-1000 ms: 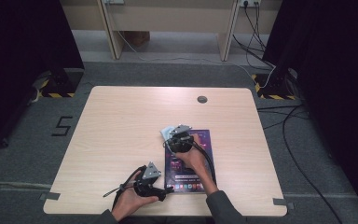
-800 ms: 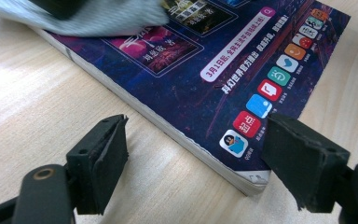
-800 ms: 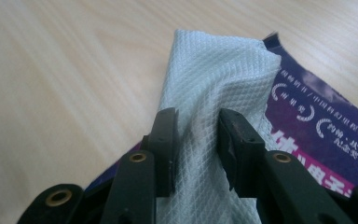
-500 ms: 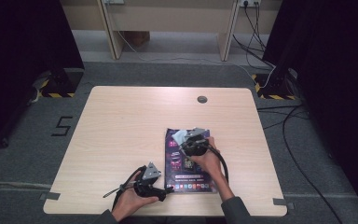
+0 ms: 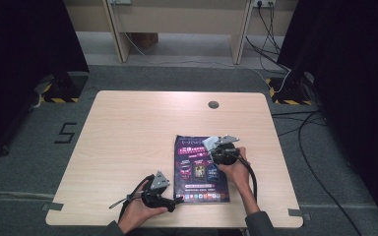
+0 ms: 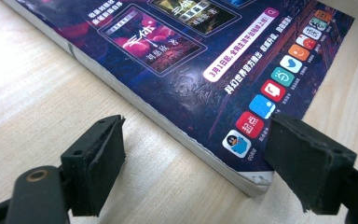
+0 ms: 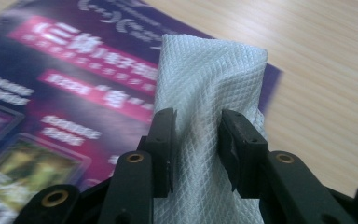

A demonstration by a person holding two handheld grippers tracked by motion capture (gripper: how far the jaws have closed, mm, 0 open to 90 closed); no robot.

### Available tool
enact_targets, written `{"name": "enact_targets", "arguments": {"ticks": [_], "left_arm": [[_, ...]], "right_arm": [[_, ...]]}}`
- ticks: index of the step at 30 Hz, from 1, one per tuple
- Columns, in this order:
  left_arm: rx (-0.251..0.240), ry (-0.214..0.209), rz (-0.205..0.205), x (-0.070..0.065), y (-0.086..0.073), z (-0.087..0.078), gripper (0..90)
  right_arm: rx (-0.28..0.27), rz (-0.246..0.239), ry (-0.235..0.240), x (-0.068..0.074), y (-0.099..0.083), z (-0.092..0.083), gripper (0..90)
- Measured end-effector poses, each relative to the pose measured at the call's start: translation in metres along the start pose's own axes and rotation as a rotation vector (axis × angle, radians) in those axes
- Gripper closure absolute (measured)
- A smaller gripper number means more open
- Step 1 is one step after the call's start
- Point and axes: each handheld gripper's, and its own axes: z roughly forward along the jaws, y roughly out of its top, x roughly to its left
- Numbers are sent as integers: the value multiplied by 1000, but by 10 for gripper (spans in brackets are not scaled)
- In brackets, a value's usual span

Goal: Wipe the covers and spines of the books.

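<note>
Left gripper view has the left gripper [image 6: 193, 175] with its jaws spread wide and nothing between them, the near corner of the purple magazine [image 6: 200, 74] lying on the wooden table [image 6: 37, 93] just ahead of the fingers [image 6: 95, 163]. Farther up the cover, the right gripper [image 7: 196, 140] pinches a folded white cloth [image 7: 205, 84] between narrowly set fingers [image 7: 164, 140], the cloth standing up past their tips over the magazine's top edge.

Pale wooden table [image 5: 128, 147], purple-covered book [image 5: 201, 172] flat on it
</note>
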Motion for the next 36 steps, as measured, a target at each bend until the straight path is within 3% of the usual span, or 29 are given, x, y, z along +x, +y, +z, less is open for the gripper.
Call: {"name": "enact_targets", "arguments": {"ticks": [1, 3, 8, 10, 11, 14, 16, 19, 22, 23, 24, 28, 30, 32, 36], "left_arm": [[2, -1, 1, 0, 0, 0, 188], [-2, 0, -8, 0, -1, 0, 188], [-3, 6, -10, 0, -1, 0, 176], [-7, 10, -7, 0, -1, 0, 176], [-6, 12, 0, -1, -1, 0, 177], [-7, 9, -16, 0, -2, 0, 177], [-12, 12, -7, -1, -2, 0, 177], [-13, 12, -13, -1, -2, 0, 177], [-11, 9, -4, -1, -2, 0, 181], [-11, 9, -4, -1, -2, 0, 180], [-11, 7, -16, 0, -2, 0, 180], [-9, 11, 0, -1, -1, 0, 182], [-8, 7, -13, 0, -2, 0, 180], [-12, 11, -5, -1, -2, 0, 181], [-10, 18, 0, -2, -2, -2, 183]], "right_arm": [[-12, -26, 28, 15, 2, 2, 659], [-19, -27, 82, 28, 5, 5, 656], [-31, -112, 178, 69, 13, 9, 655], [-34, -133, 193, 75, 13, 8, 655], [-30, -165, 233, 87, 11, 5, 655], [-17, -195, 287, 94, 7, -1, 652], [-17, -201, 292, 94, 6, -2, 648], [-10, -193, 288, 86, 3, -5, 626], [4, -165, 235, 67, -3, -11, 618], [4, -165, 235, 67, -3, -11, 618], [5, -109, 201, 45, -11, -15, 611], [16, 6, 106, 7, -24, -24, 589], [8, 59, 75, -9, -31, -27, 589], [-1, 96, 83, -14, -36, -30, 607], [6, 3, 28, 0, -36, -34, 644]]}}
